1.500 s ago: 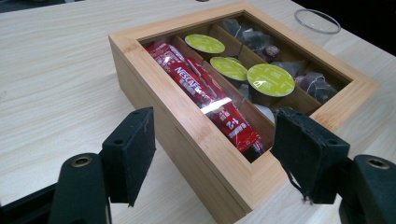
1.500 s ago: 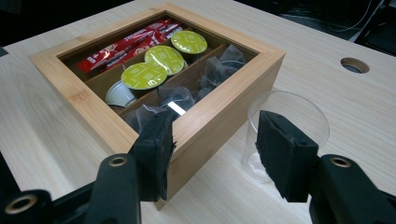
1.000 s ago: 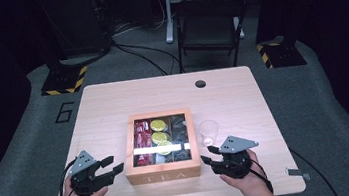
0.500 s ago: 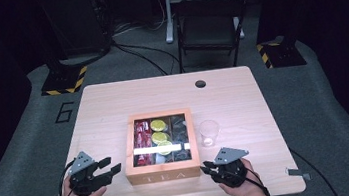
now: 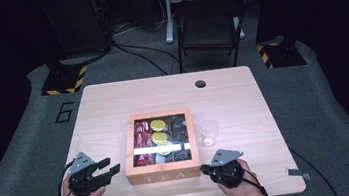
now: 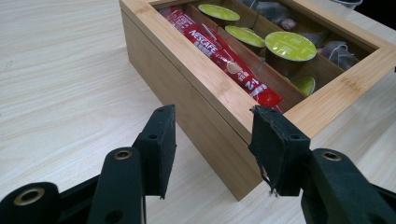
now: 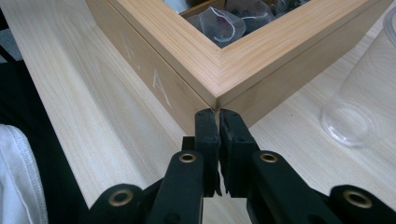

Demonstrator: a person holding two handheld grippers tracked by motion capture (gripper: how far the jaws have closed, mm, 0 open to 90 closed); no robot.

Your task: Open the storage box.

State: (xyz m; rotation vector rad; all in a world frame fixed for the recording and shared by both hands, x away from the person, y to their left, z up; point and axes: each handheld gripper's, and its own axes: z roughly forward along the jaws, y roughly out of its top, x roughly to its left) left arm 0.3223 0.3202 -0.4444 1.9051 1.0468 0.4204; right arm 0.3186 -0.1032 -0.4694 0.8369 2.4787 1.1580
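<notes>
A wooden tea box [image 5: 161, 172] with a glass-window lid stands mid-table, holding red coffee sticks [image 6: 219, 46], green-topped capsules [image 6: 289, 45] and tea bags [image 7: 219, 25]. My left gripper [image 5: 110, 167] rests on the table at the box's near left corner [image 6: 224, 140]. Its jaws stand apart with nothing pressed between them [image 6: 212, 140]. My right gripper [image 5: 203, 167] lies at the box's near right corner. Its jaws have just been closing and now meet with nothing between them, tips right at the corner edge [image 7: 218, 121].
A clear plastic cup [image 5: 209, 133] stands upright just right of the box, close to my right gripper [image 7: 364, 102]. A round cable hole [image 5: 200, 83] sits near the table's far edge. A chair [image 5: 208, 23] stands beyond the table.
My right gripper has sunk toward the table's near edge and its jaws have closed together. The left gripper has stayed where it was.
</notes>
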